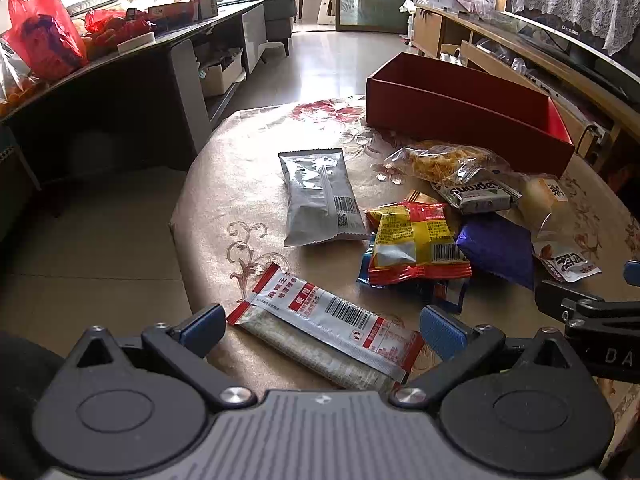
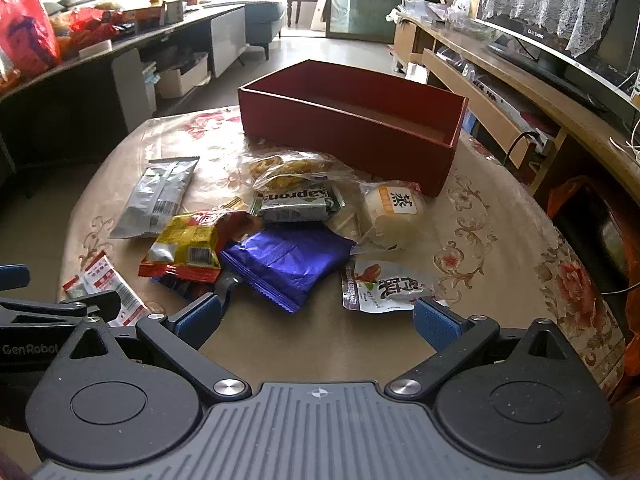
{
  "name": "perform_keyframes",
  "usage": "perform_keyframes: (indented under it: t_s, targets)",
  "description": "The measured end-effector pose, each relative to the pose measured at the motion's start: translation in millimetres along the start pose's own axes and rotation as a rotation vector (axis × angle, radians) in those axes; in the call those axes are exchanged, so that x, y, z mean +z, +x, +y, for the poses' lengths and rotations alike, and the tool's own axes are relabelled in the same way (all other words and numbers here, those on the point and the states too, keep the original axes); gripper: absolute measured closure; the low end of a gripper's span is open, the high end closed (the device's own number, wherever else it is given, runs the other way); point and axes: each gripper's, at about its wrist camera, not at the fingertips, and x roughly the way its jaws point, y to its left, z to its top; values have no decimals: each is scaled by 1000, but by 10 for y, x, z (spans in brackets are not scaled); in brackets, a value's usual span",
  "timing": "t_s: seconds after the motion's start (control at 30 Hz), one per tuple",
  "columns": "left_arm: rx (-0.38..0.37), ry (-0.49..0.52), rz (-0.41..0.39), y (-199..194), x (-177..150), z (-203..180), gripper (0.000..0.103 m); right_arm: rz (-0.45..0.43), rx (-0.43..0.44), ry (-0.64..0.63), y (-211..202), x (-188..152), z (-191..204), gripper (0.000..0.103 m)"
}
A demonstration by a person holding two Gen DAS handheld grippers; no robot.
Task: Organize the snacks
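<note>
A round table (image 1: 216, 184) with a floral cloth holds a pile of snack packets and an empty red box (image 2: 352, 128) at its far side. My left gripper (image 1: 322, 326) stands open over a red-and-white sachet (image 1: 332, 320), which lies between its blue pads without touching them. A silver packet (image 1: 320, 196) lies beyond it. My right gripper (image 2: 318, 320) is open near the table's front edge, with bare cloth between its fingers. Just past it lie a purple packet (image 2: 288, 260), a white nut pouch (image 2: 386, 286), a yellow-red packet (image 2: 186, 246) and a wrapped bun (image 2: 394, 208).
A clear bag of fried snacks (image 2: 288, 170) and a green wafer pack (image 2: 298, 202) lie close to the box. A dark sideboard (image 1: 120, 80) with red bags runs along the left. A TV bench (image 2: 520, 92) stands at the right. Floor shows to the table's left.
</note>
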Motion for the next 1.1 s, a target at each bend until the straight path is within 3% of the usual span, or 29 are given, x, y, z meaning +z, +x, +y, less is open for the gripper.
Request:
perform_keyframes:
  t_s: [1.1]
  targets:
    - [-3, -2, 25, 43, -7, 19, 0, 17, 10, -12, 40, -15, 30, 0]
